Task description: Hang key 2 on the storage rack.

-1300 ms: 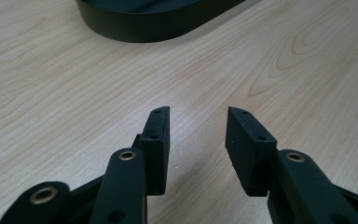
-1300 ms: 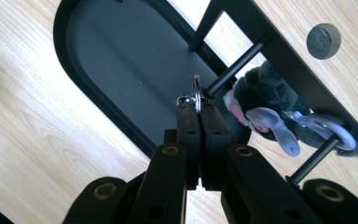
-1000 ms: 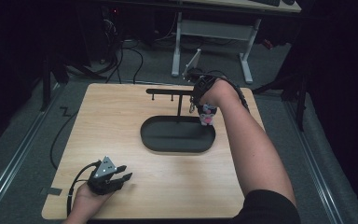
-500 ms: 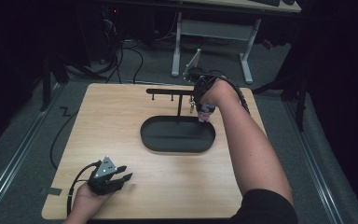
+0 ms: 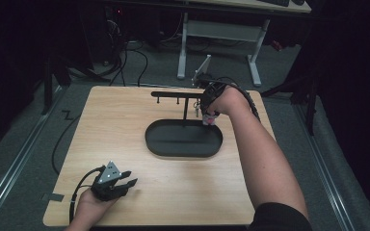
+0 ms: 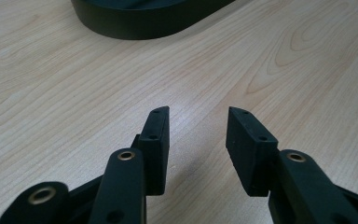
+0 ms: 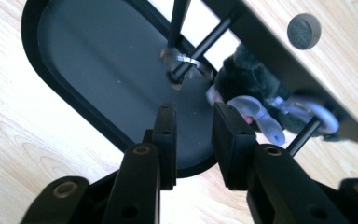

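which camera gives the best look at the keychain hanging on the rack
The right gripper view: the keychain hangs close up from a peg, its ring and furry charm clear. In the high view it is a tiny speck beside the right hand.

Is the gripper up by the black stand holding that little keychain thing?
No. The right gripper has just been opening, with nothing between its jaws; the keychain hangs by its ring from a peg of the stand. The left gripper is open too.

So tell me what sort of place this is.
Probably a lab or workshop set up for recording handling tasks: a bare wooden table on a carpeted floor, an adjustable desk frame behind it, and loose cables trailing into a dark surround.
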Demonstrator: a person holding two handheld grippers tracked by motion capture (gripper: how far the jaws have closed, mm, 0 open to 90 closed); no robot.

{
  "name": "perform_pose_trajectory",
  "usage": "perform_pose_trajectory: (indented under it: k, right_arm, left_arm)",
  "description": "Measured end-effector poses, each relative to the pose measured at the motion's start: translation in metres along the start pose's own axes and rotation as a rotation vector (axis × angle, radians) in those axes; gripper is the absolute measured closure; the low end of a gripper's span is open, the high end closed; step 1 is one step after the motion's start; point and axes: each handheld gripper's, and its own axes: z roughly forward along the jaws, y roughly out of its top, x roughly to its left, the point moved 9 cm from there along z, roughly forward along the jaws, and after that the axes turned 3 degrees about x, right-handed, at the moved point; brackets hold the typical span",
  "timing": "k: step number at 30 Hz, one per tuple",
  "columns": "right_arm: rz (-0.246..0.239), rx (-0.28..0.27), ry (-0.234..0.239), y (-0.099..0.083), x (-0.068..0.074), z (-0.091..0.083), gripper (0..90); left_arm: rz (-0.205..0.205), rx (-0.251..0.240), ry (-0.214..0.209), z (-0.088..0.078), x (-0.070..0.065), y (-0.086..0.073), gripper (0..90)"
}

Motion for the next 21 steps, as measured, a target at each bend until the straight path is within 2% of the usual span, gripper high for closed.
perform_pose_trajectory:
  k: [12,21]
  right_arm:
    - [0.055,-0.033,0.036,-0.028,0.008,0.008,59.5]
    - [0.058,-0.067,0.052,-0.048,0.01,0.019,55.6]
  left_arm:
    - [0.01,0.011,-0.002,0.002,-0.003,0.0,59.3]
    - [0.013,0.015,-0.002,0.004,-0.004,0.0,59.2]
